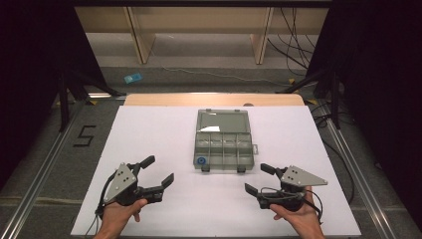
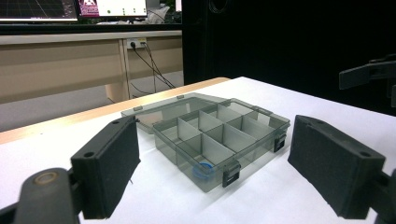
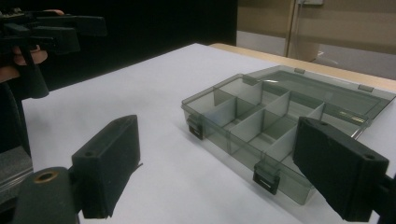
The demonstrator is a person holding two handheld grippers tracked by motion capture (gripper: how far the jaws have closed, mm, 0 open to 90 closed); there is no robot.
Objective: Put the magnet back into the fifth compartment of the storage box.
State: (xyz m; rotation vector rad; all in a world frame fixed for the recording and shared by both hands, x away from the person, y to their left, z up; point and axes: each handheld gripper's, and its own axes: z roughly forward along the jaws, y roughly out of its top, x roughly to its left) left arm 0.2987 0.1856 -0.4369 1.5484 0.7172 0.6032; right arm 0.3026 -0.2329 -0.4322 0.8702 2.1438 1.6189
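1. High view, surface and room: a white tabletop (image 1: 164, 134) with a bare wooden strip along its far edge stands on a grey floor. Black curtains hang at both sides, pale wooden furniture legs stand beyond the far edge, and cables trail across the floor at the far right. A black "5" (image 1: 84, 135) is marked on the floor off the left edge.

2. High view, container: a clear grey plastic box (image 1: 223, 145) lies in the middle of the tabletop, lid folded flat toward the far edge. Its tray is split into small compartments; a small blue ring (image 1: 201, 161) lies in the near left one. The others look empty.

3. High view, grippers: the left gripper (image 1: 158, 172) is near the near left corner and the right gripper (image 1: 259, 178) near the near right corner, each held in a hand. Both sets of fingers are spread apart and hold nothing, well clear of the box.

4. Left gripper view: the fingers (image 2: 108, 168) stand wide apart with the box (image 2: 219, 140) between them farther off, latches facing the camera. The blue ring (image 2: 203, 170) is in the nearest compartment. Desks and monitors show behind.

5. Right gripper view: the fingers (image 3: 109, 163) gape, empty, and the box (image 3: 261, 116) lies ahead toward the right. The left gripper (image 3: 65, 30) shows at upper left.
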